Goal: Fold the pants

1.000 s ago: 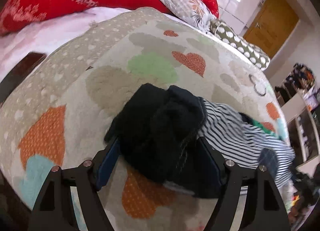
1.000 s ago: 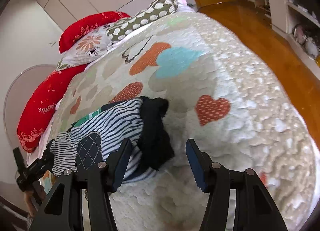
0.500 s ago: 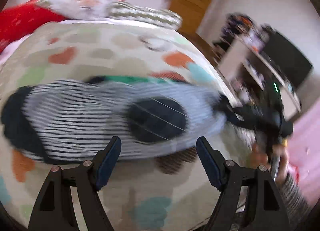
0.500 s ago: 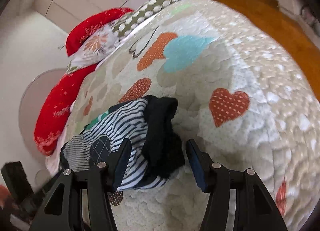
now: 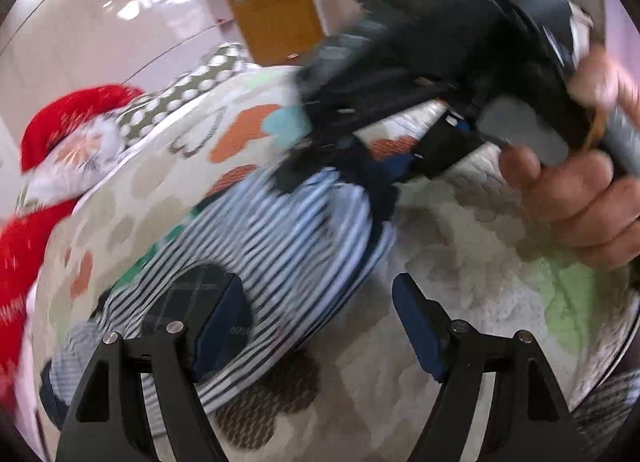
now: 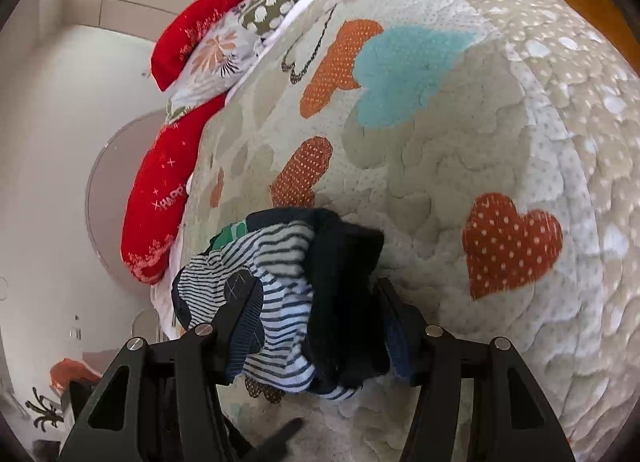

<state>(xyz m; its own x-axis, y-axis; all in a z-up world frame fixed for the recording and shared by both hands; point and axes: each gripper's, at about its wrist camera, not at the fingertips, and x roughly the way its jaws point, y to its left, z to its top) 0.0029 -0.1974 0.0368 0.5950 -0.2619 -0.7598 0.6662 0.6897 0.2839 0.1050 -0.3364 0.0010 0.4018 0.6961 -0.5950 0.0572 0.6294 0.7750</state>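
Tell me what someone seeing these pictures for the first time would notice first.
The striped pants, bunched with their dark cuff between the fingers of the right gripper, low in the right wrist view. Around them spreads the heart-patterned quilt, with red pillows along its far left edge. In the left wrist view, the left gripper hangs open over the stripes, and a blurred hand fills the right side.

Bare quilt [image 6: 460,166] beyond the striped pants [image 6: 280,302], pillows [image 6: 208,50] blocking the far edge
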